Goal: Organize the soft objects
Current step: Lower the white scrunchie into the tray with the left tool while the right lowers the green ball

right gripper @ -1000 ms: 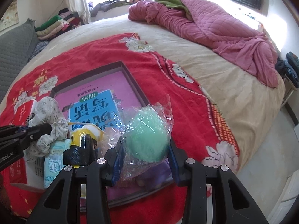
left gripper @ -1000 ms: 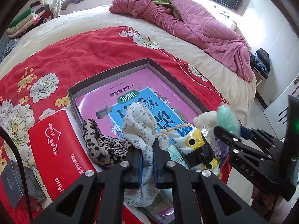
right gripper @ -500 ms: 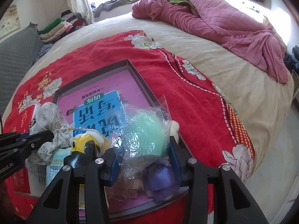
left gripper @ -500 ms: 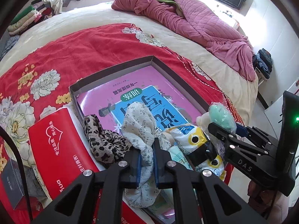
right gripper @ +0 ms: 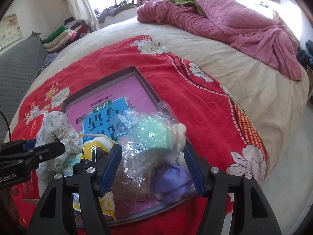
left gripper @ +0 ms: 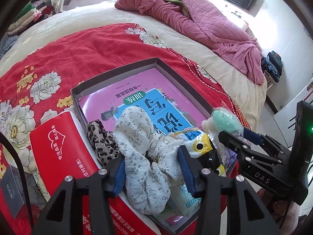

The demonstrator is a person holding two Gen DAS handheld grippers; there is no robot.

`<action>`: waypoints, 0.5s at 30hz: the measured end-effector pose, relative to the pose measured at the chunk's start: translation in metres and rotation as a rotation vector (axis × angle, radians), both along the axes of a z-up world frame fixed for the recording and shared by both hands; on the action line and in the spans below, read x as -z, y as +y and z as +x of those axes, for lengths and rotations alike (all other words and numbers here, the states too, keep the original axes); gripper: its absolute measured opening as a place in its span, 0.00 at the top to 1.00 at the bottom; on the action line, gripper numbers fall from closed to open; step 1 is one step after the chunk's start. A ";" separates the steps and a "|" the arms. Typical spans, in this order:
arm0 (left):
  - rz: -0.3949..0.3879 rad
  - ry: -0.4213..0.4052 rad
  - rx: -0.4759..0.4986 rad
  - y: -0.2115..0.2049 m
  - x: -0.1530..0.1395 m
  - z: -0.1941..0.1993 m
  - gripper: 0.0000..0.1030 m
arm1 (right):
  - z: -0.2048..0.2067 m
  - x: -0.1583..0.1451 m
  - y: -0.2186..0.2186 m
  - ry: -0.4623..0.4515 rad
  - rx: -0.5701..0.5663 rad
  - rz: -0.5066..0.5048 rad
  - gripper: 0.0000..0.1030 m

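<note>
Shallow dark tray (left gripper: 117, 72) on red flowered blanket (left gripper: 82, 47), pink-and-blue book (left gripper: 148, 98) lying flat inside. Soft things heaped at tray's near end.

Left gripper (left gripper: 152, 168): jaws opening, blue pads apart, white flowered cloth (left gripper: 140, 146) between them, resting on the heap; pads look clear of it or barely brushing. Leopard-print cloth (left gripper: 99, 137) just left of it, against tray wall. Yellow-and-white packet (left gripper: 201, 146) just right of it.

Right gripper (right gripper: 152, 166): jaws opening, standing wide. Green ball in clear plastic bag (right gripper: 150, 133) between the fingers, lying in tray's near right corner; pads not pressing on it. Purple cloth (right gripper: 172, 178) below the bag, small cream plush piece (right gripper: 181, 135) at its right edge.

Red carton (left gripper: 58, 146) beside tray on the left, touching its wall. Pink quilt (left gripper: 205, 23) bunched at far side of bed, well apart.
</note>
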State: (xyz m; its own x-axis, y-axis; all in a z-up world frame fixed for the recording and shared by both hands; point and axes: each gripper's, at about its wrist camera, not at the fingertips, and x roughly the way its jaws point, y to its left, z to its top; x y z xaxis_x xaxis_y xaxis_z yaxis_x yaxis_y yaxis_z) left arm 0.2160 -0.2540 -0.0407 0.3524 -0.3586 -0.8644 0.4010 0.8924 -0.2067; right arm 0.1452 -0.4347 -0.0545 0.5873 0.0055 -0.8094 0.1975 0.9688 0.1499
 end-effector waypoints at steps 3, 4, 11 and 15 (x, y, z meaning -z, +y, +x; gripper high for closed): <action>0.010 -0.024 0.011 -0.002 -0.005 -0.004 0.40 | -0.004 -0.006 -0.002 -0.010 0.007 0.000 0.33; 0.009 -0.029 0.013 -0.002 -0.007 -0.005 0.38 | -0.007 -0.008 -0.002 -0.013 0.010 -0.003 0.33; 0.021 -0.046 0.008 -0.001 -0.013 -0.012 0.37 | -0.022 -0.023 -0.002 -0.032 0.023 -0.041 0.31; 0.036 -0.069 0.009 0.002 -0.021 -0.018 0.27 | -0.028 -0.031 0.000 -0.043 0.031 -0.059 0.31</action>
